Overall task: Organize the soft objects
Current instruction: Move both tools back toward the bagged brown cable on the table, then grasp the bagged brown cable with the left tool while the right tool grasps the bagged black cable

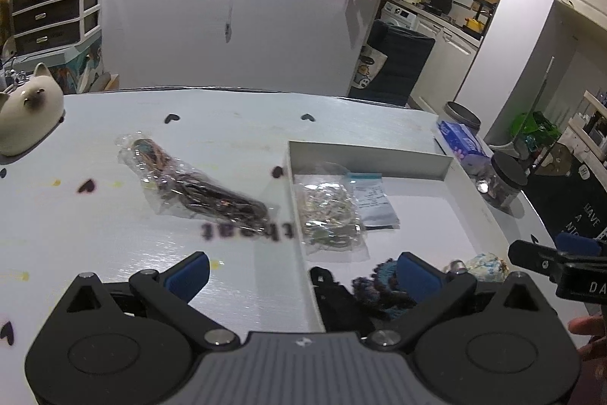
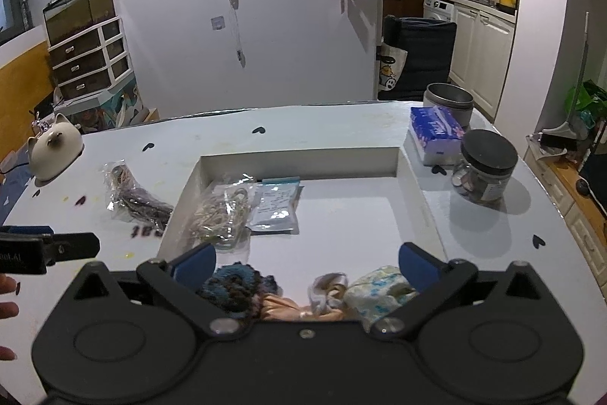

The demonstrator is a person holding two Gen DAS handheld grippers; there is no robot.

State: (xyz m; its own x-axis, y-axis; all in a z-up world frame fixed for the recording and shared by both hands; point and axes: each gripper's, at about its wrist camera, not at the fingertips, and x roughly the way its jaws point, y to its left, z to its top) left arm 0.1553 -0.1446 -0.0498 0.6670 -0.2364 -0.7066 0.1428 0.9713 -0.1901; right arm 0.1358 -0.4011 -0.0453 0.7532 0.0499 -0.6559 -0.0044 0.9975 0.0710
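the left tool [image 1: 303,274] stands wide, with nothing between its blue pads [image 1: 191,272]; it hangs over the near edge of a white tray [image 1: 447,173] on the desk [image 1: 114,245]. the right tool [image 2: 307,262] is wide too and holds nothing; its pads stand apart above the near part of the same tray.

in the tray, at the near side, lie the soft things: a dark blue knitted piece [image 2: 231,285], a pink one with a ribbon [image 2: 326,291], and a pale one with blue spots [image 2: 379,291]. farther in lies a clear bag with pale bands [image 2: 224,215], and just beside it a flat packet [image 2: 275,207] with a label – the print is too small to read.

left of the tray, on the desk itself, lies one more clear bag with dark bands [image 1: 197,185]. it partly covers some dark letters printed on the desk; they are upside down and blurred.

at the right stand a blue tissue pack [image 2: 436,131], a jar with a black lid [image 2: 483,166] and a metal tin [image 2: 449,99]. at the far left corner sits a white cat figure [image 2: 55,150]. on the body of the right tool, seen from the left view, the letters "da" show.
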